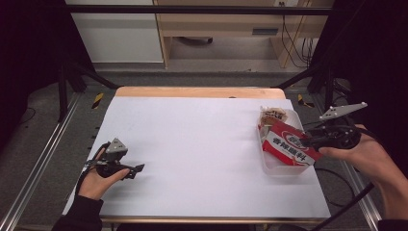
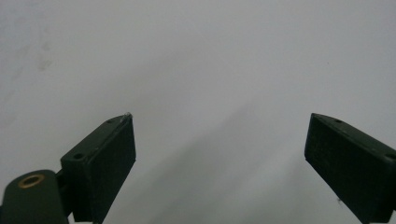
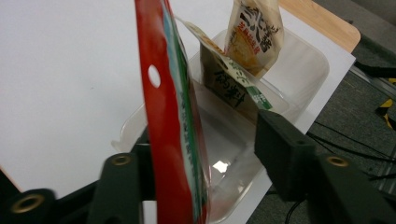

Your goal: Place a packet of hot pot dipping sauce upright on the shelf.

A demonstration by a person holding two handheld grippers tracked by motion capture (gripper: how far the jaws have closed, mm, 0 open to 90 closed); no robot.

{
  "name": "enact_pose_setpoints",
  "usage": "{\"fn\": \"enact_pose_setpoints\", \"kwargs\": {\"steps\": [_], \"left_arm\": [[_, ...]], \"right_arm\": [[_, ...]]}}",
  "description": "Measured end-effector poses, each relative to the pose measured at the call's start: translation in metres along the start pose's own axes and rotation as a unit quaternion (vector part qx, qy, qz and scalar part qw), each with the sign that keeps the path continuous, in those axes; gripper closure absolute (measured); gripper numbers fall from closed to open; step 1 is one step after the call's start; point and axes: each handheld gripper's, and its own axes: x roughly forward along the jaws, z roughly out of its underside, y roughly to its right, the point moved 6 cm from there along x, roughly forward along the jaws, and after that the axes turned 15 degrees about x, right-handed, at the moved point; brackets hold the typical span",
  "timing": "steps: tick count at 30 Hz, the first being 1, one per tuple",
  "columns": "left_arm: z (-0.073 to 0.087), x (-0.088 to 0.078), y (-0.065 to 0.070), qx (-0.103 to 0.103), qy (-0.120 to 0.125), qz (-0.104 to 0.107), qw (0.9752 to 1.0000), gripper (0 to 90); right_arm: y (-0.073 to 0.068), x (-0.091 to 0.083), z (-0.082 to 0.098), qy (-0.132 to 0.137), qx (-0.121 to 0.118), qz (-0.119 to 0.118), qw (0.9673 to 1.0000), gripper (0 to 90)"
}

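Packet [image 1: 287,146], red, stands on edge over clear tray [image 1: 269,166] at table's right, between jaws of right gripper [image 1: 308,142]; jaws look parted, grip uncertain. Two more packets at tray's far end. Left gripper [image 1: 137,169] released, idle over white sheet [image 1: 192,144]. Step, by my reading: loading or unloading tray. Next move calls for firm clamp or clean release.

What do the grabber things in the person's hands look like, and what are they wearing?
Both are black tools with two blocky black jaws and brass-coloured rivets. The left gripper and the right gripper each carry a grey three-cornered plate on top. A black cable trails from the right one. The left arm wears a dark sleeve.
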Motion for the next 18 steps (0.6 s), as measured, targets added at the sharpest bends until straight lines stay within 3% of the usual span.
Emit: {"fn": "enact_pose_setpoints", "kwargs": {"steps": [7, 11, 18], "left_arm": [[0.0, 0.0, 0.0, 0.0, 0.0, 0.0, 1.0, 9.0], [0.0, 0.0, 0.0, 0.0, 0.0, 0.0, 1.0, 9.0], [0.0, 0.0, 0.0, 0.0, 0.0, -0.001, 1.0, 9.0]], "right_arm": [[-0.013, 0.007, -0.012, 0.001, -0.001, -0.002, 1.0, 26.3], [-0.024, 0.01, -0.019, 0.004, -0.004, -0.018, 0.9998, 23.6], [-0.041, 0.018, -0.035, 0.011, -0.009, -0.024, 0.9996, 20.5]]}}
